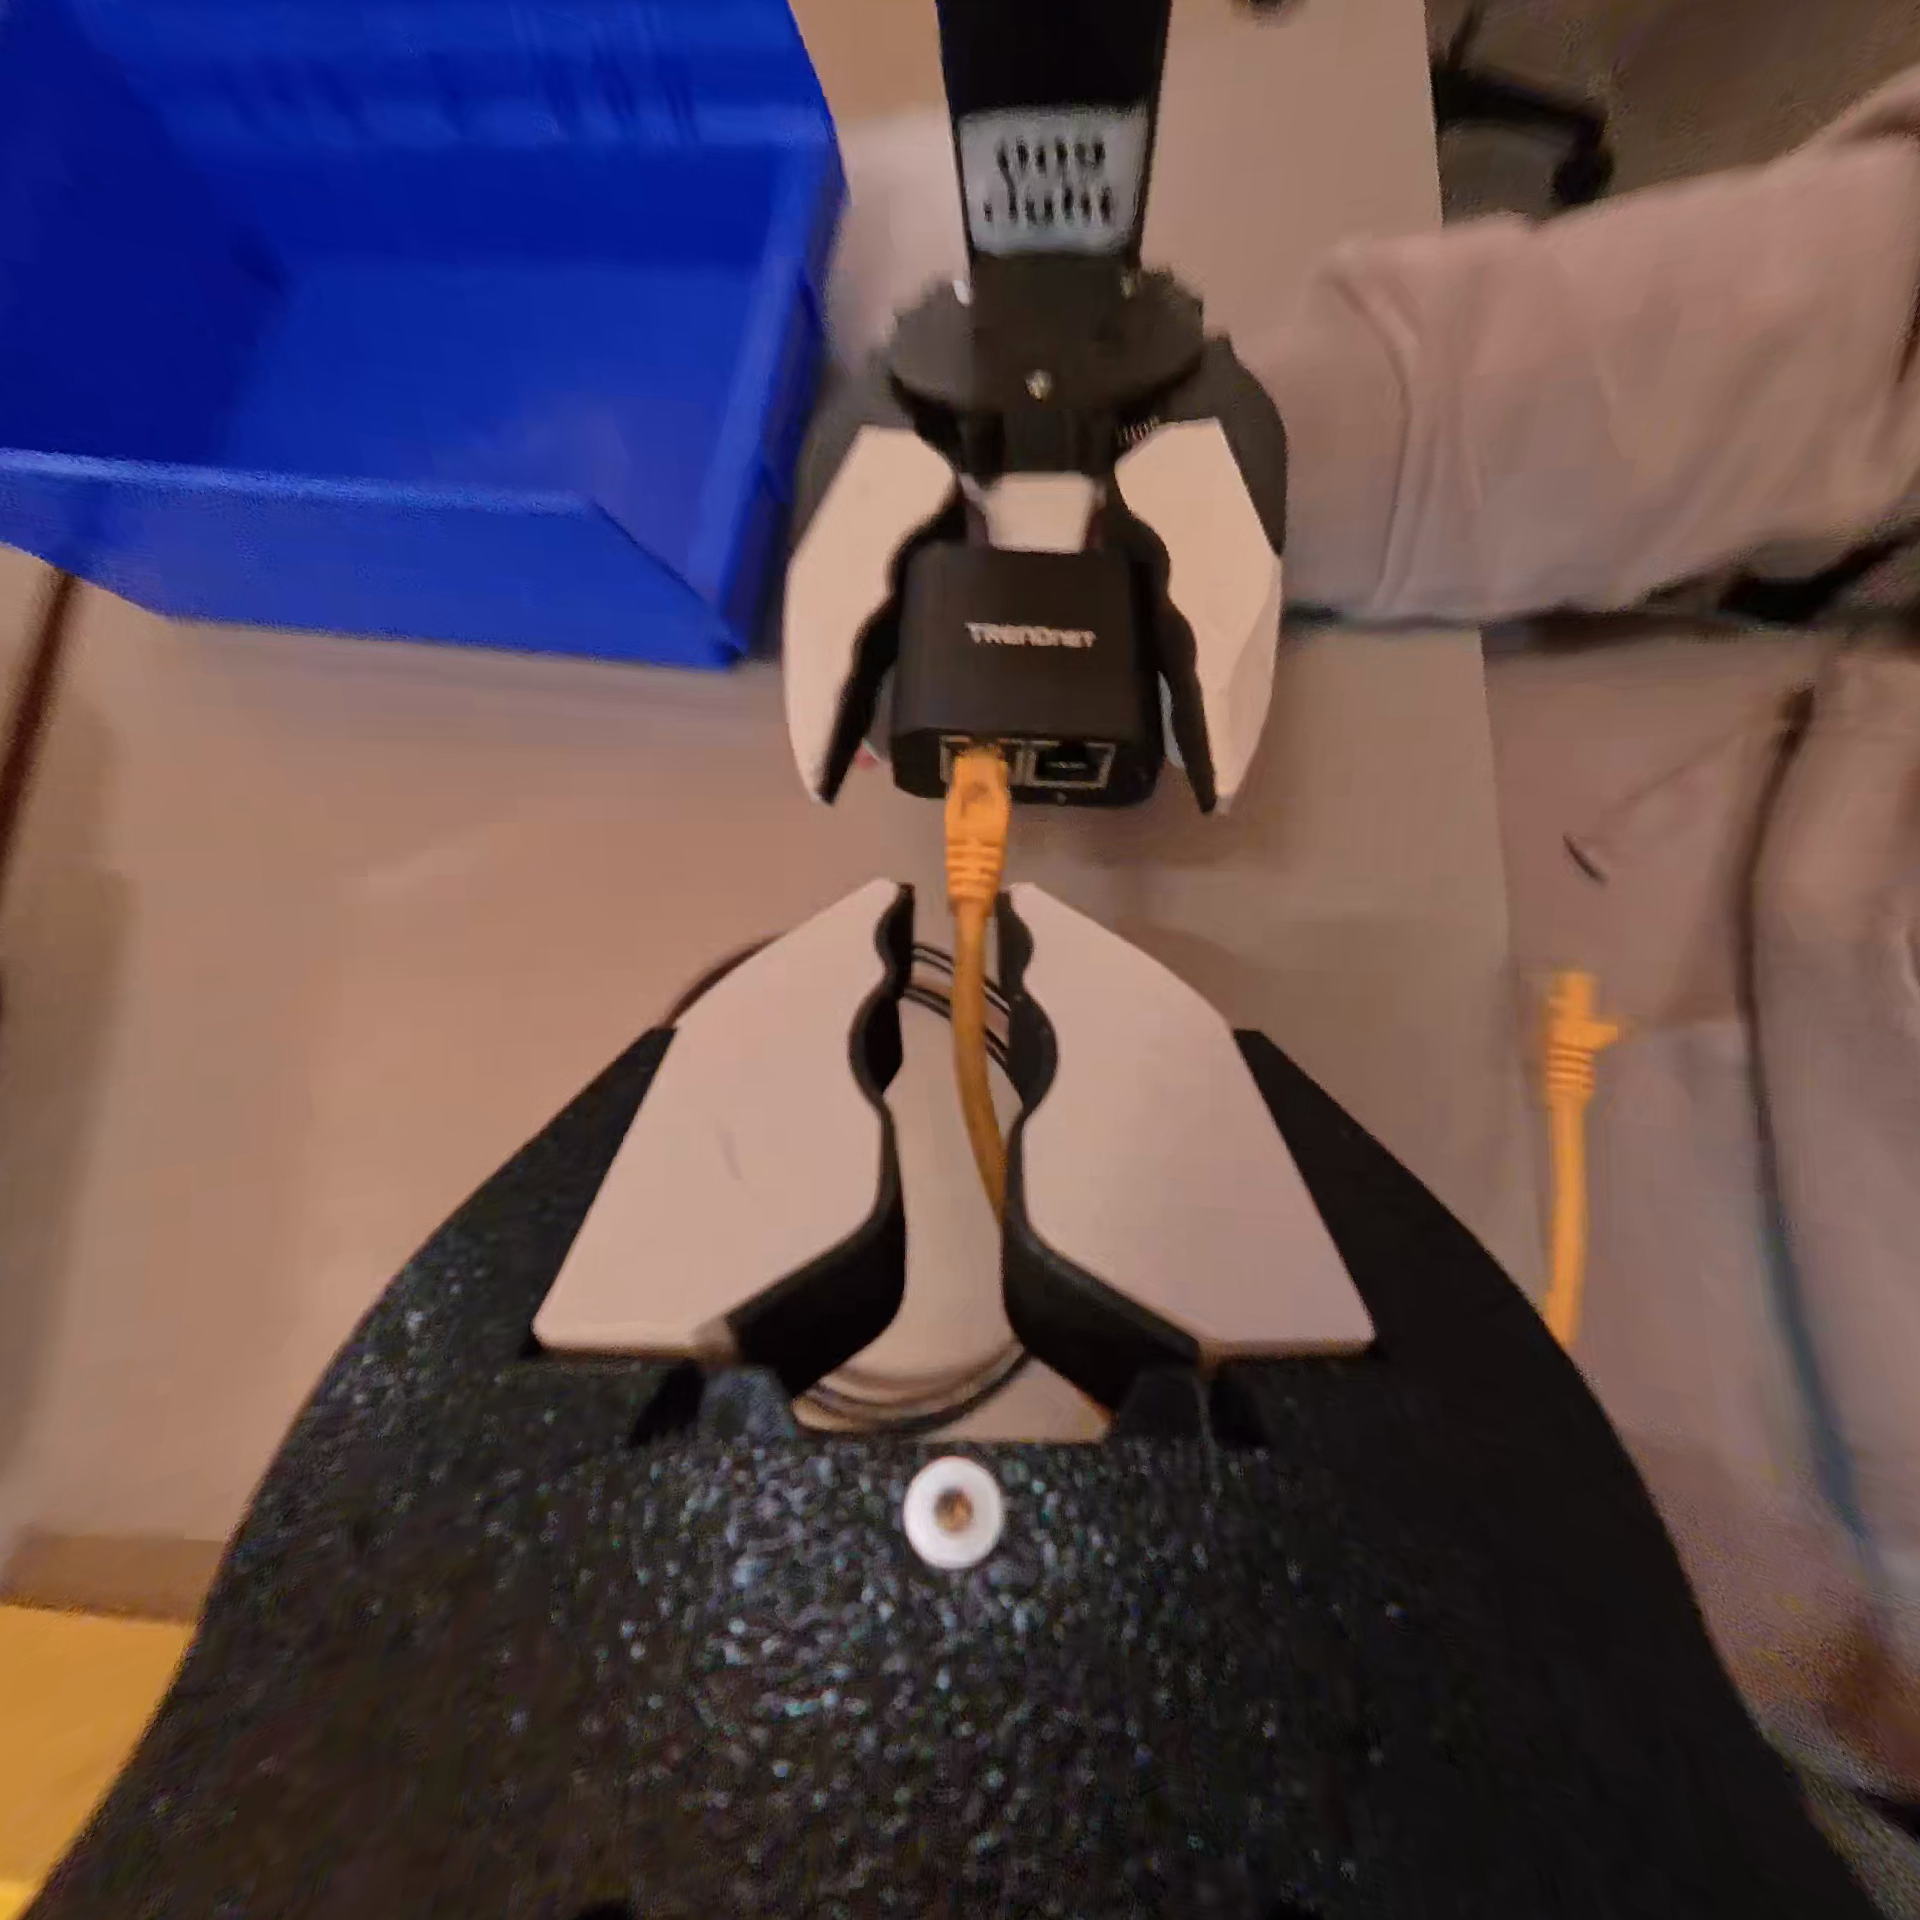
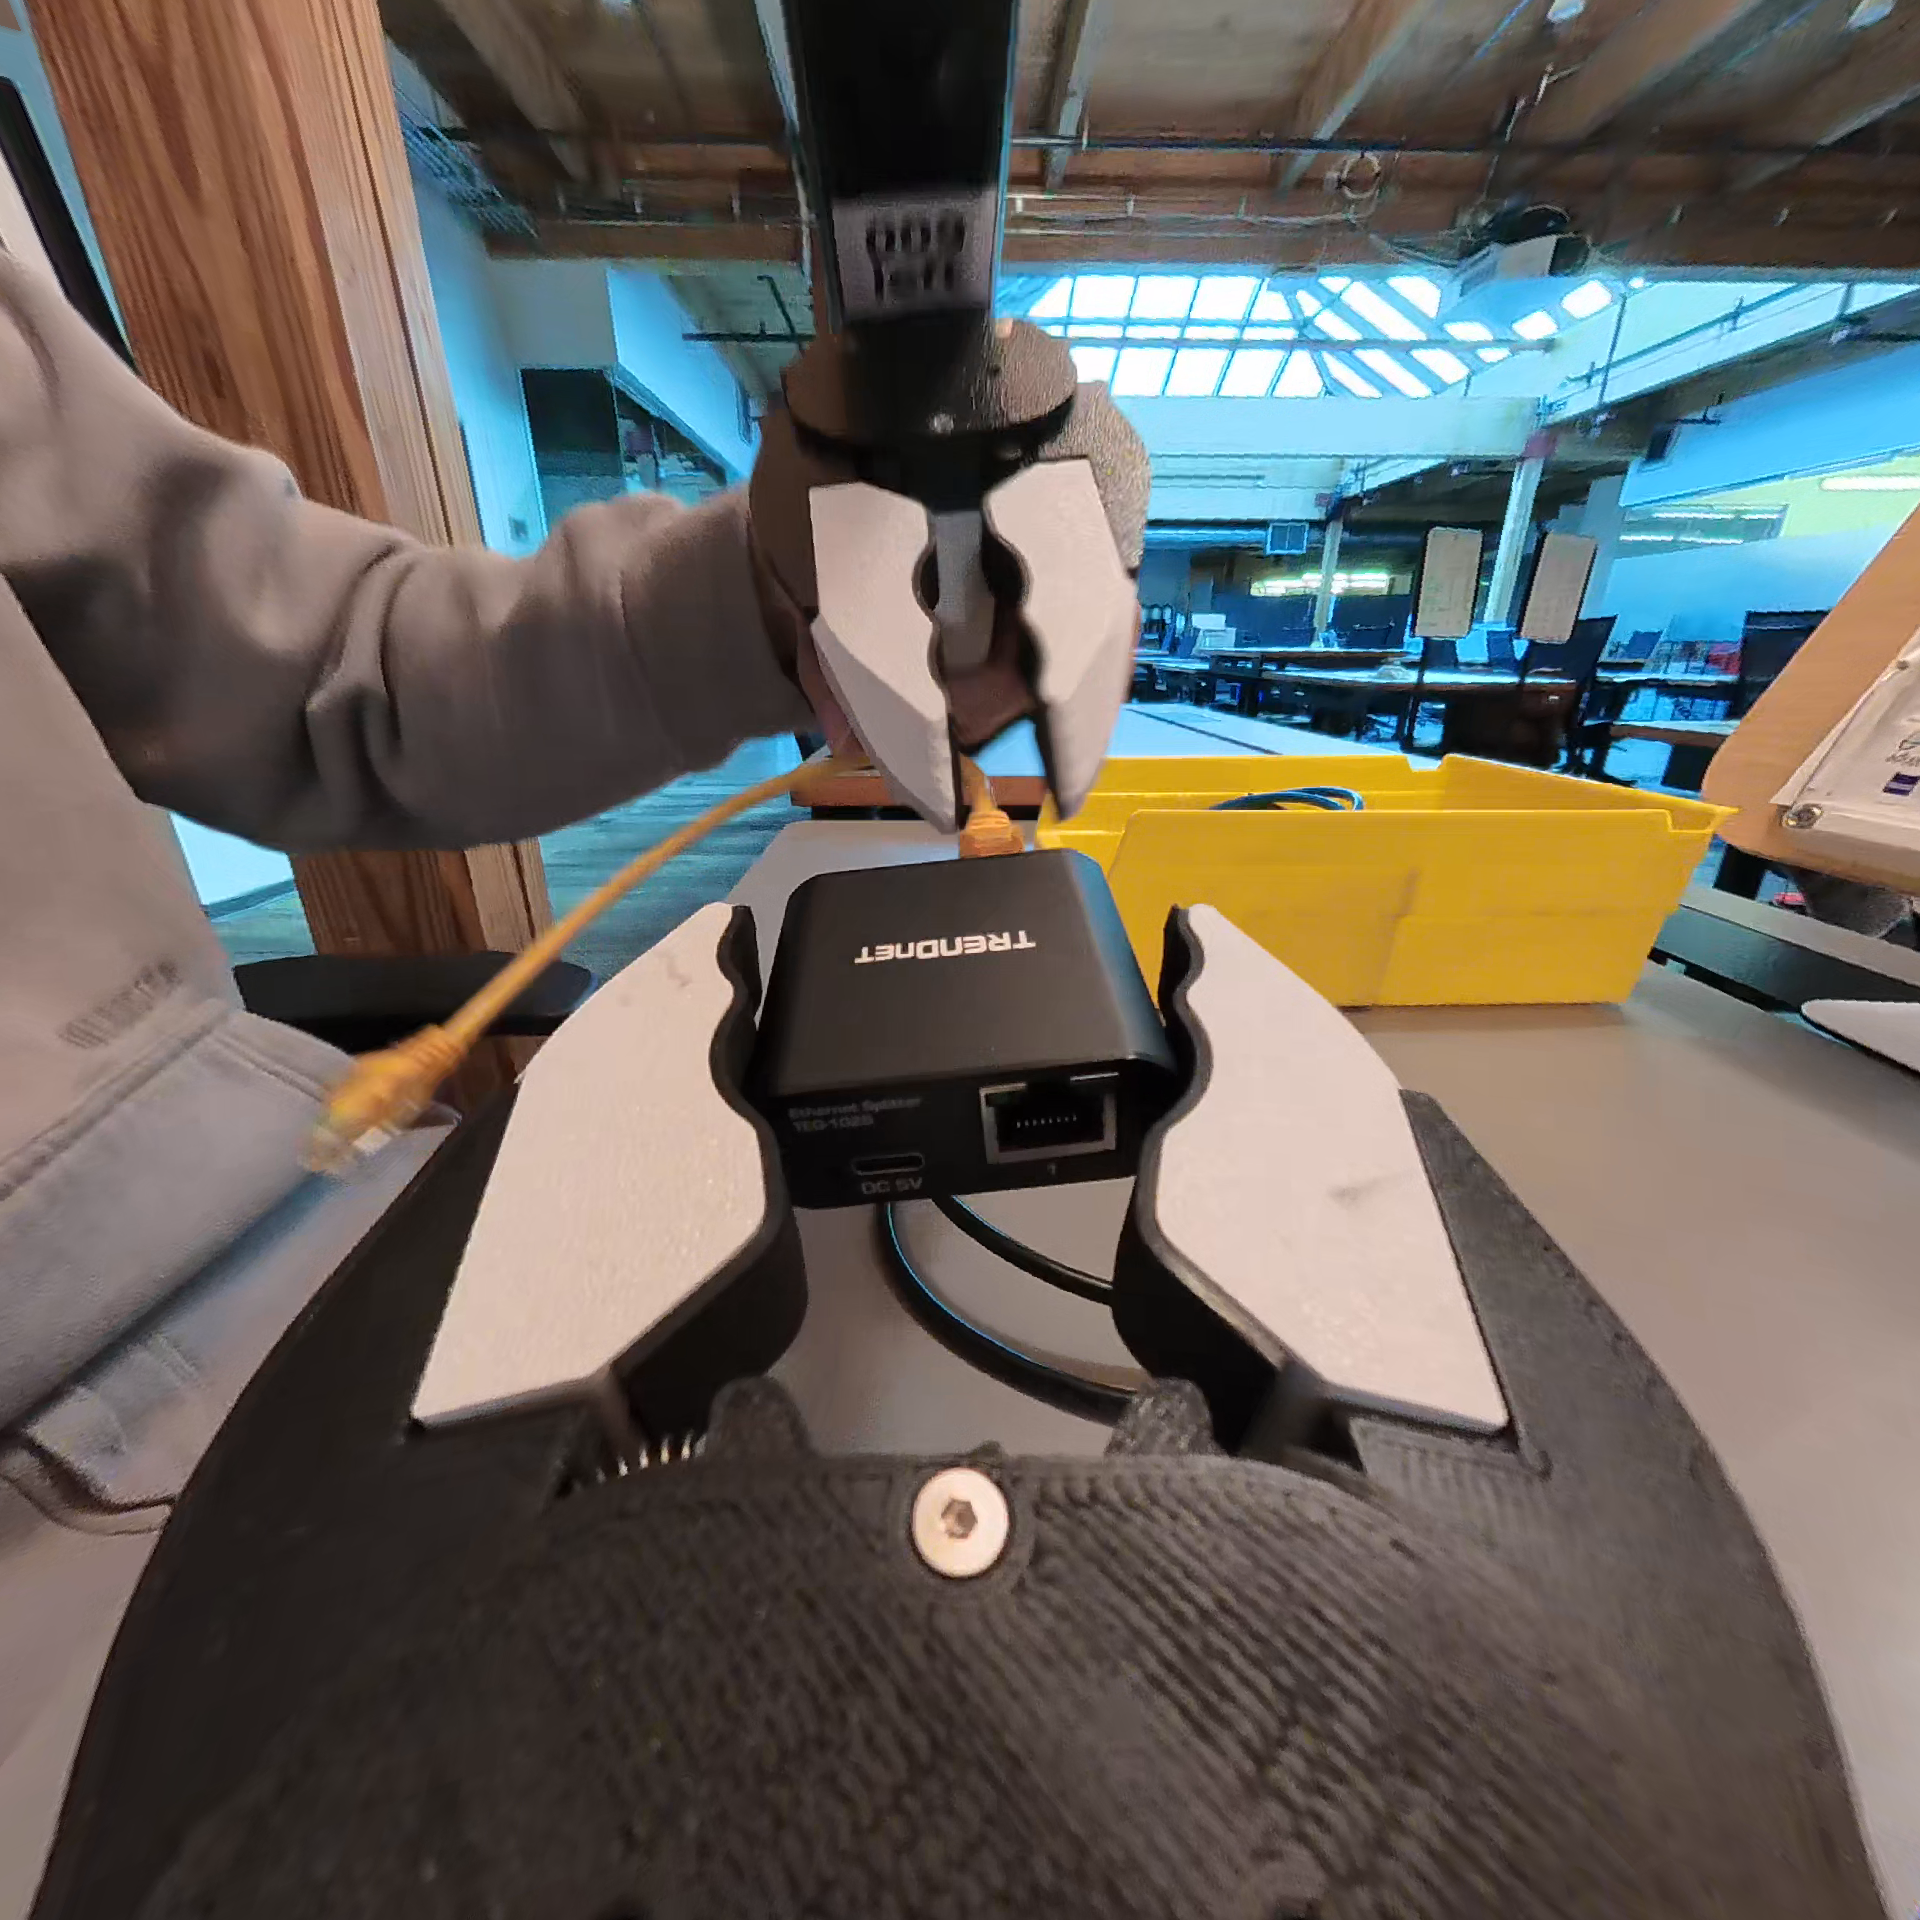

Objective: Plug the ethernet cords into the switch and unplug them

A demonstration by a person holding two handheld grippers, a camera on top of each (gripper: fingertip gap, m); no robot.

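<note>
Grey table [image 2: 1662,1195] carries everything. Blue bin [image 1: 416,364] sits at its far left in the left wrist view; in the right wrist view a yellow bin [image 2: 1351,894] stands just behind the switch, with a dark cable lying inside it. A person's grey sleeve [image 2: 364,665] reaches in from the side, crowding the space beside the switch. Right gripper [image 2: 961,997] holds the small black switch [image 2: 956,997] by its two sides, fingers pressed against the casing, above the table. An open port faces this camera, and a thin black cable [image 2: 935,1288] loops on the table under it. Left gripper [image 1: 954,904] faces the switch from the opposite end; its jaws stand narrow, a slim gap between the tips, with the orange cord [image 1: 977,1039] running through that gap. Whether the tips actually pinch the cord I cannot tell. The cord's plug [image 1: 971,821] is seated in the left-hand port on that face; the port beside it is free. The cord's other end [image 2: 374,1101] hangs loose near the sleeve, with its plug unconnected.
</note>
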